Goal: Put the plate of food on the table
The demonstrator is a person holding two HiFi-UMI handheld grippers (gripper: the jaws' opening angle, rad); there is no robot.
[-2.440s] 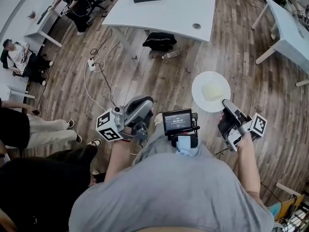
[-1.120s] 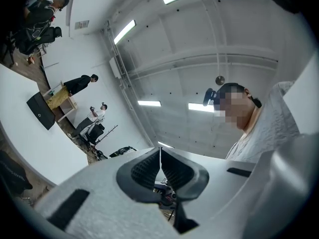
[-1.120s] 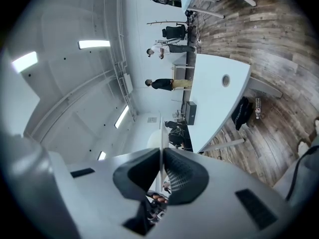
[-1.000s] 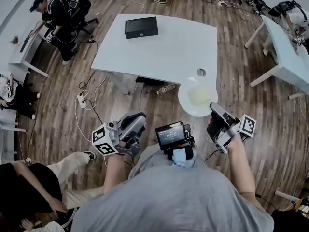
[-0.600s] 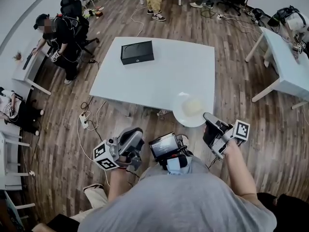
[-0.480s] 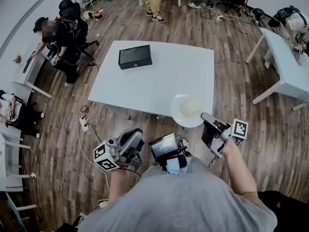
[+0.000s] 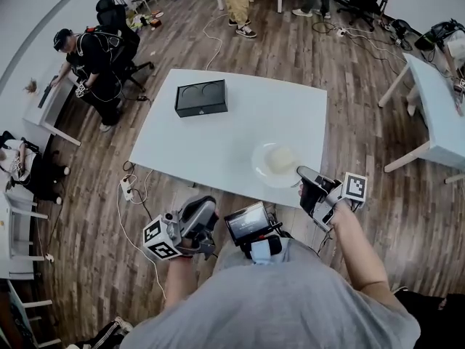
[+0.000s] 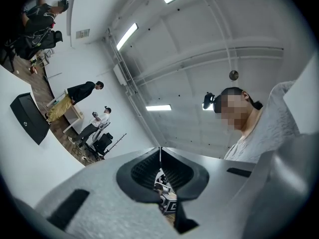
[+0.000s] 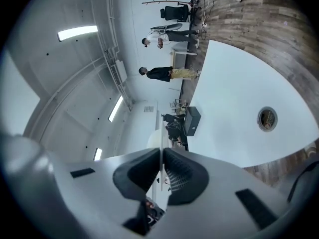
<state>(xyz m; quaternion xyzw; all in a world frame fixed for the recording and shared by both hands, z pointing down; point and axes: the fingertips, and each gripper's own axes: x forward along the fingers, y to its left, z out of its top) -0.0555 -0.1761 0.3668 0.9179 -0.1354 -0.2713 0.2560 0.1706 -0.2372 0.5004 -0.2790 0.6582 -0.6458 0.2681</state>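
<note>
Since the earlier frame the plate [image 7: 261,169] is showing over the white worktop [image 7: 218,140] rather than the floor, near its right front edge. Whether it is touching cannot be told. The right gripper [image 7: 301,177] is clamping the plate's near rim in its jaws. Pale food [image 7: 280,158] is sitting on the plate. The left gripper [image 7: 205,211] is hanging apart, jaws together, empty. A black box [image 7: 200,98] is resting far left.

The white table [image 7: 240,126] carries a black box [image 7: 200,98] near its far-left corner.

Left gripper [image 7: 205,211] low, jaws together, empty; right gripper [image 7: 301,173] outstretched, jaws clamped on plate [image 7: 260,168] rim.
</note>
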